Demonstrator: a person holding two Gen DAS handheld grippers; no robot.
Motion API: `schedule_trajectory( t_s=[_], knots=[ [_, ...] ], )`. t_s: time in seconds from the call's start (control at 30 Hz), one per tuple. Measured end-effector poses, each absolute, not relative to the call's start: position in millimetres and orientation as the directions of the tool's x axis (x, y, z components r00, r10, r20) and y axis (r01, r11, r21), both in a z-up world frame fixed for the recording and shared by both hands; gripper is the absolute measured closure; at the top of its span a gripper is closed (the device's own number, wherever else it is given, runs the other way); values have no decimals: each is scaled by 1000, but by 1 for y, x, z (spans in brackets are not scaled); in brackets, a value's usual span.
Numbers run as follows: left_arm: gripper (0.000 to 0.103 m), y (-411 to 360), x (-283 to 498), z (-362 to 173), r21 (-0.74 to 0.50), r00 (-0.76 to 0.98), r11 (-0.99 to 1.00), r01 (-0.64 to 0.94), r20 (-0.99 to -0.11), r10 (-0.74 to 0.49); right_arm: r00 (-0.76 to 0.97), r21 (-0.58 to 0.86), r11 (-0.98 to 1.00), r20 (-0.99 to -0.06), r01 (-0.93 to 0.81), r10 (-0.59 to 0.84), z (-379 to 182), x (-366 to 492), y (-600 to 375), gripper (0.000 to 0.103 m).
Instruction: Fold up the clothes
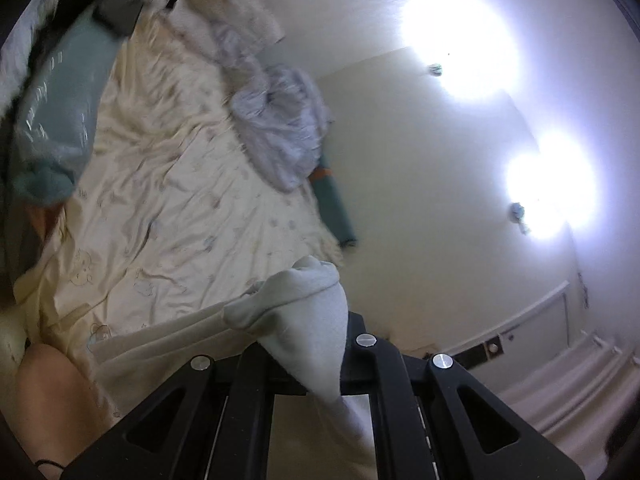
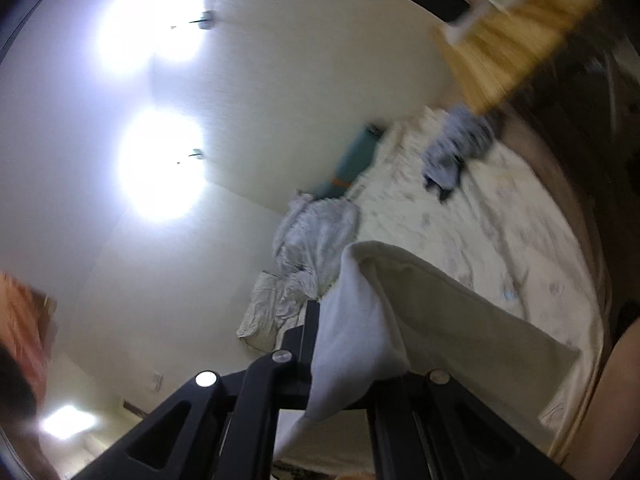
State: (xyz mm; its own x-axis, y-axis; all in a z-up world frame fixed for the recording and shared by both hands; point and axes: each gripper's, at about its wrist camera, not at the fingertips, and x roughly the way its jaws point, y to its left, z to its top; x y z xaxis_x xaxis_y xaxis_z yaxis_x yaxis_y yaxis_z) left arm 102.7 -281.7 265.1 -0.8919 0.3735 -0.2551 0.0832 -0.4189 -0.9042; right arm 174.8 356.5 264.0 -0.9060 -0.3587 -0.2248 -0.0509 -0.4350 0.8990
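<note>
My left gripper [image 1: 316, 344] is shut on a corner of a pale cream-white garment [image 1: 308, 312], which bunches over the fingertips and trails down to the left across the bed. In the right wrist view my right gripper [image 2: 352, 344] is shut on another edge of the same pale garment [image 2: 420, 312]; the cloth folds over its tips and stretches away to the lower right. Both grippers are held up above the bed and tilted, so wall and ceiling fill much of each view. The cloth hides the fingertips of both.
A bed with a cream printed sheet [image 1: 168, 200] lies below. A crumpled lilac-grey heap [image 1: 280, 120] sits on it, a grey-blue garment [image 2: 456, 148] farther off. A teal roll [image 1: 334, 204] lies at the wall. A teal pillow [image 1: 60, 112], a wooden shelf [image 2: 512, 36], bright lamps [image 1: 460, 40].
</note>
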Motion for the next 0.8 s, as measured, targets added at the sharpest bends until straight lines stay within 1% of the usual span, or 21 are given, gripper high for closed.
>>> schedule_trajectory(
  t_s=[0.1, 0.23, 0.37, 0.43, 0.53, 0.7, 0.77, 0.8],
  knots=[
    [99, -276, 48, 221, -884, -869, -431, 182, -350, 349, -889, 916, -378, -283, -138, -359, 217, 128, 364, 101],
    [99, -257, -31, 140, -827, -811, -460, 323, -492, 316, -856, 897, -340, -395, -281, -334, 144, 51, 373, 101],
    [99, -244, -98, 62, -760, -730, -477, 441, -613, 302, -796, 853, -314, -509, -416, -328, 63, -24, 376, 101],
    [99, -241, -121, 42, -722, -695, -498, 481, -660, 285, -770, 831, -304, -550, -466, -322, 32, -53, 380, 101],
    [98, -238, -145, 27, -691, -667, -511, 511, -694, 272, -757, 818, -284, -572, -499, -317, 8, -80, 386, 101],
    [98, -237, -184, 10, -651, -620, -521, 552, -738, 266, -727, 795, -295, -605, -531, -323, -9, -117, 389, 101],
    [97, -240, -190, -1, -654, -593, -496, 572, -747, 301, -710, 792, -285, -610, -539, -351, -17, -131, 390, 101],
    [96, -242, -192, -6, -659, -580, -478, 581, -747, 325, -697, 789, -279, -614, -547, -371, -21, -135, 389, 99]
  ],
)
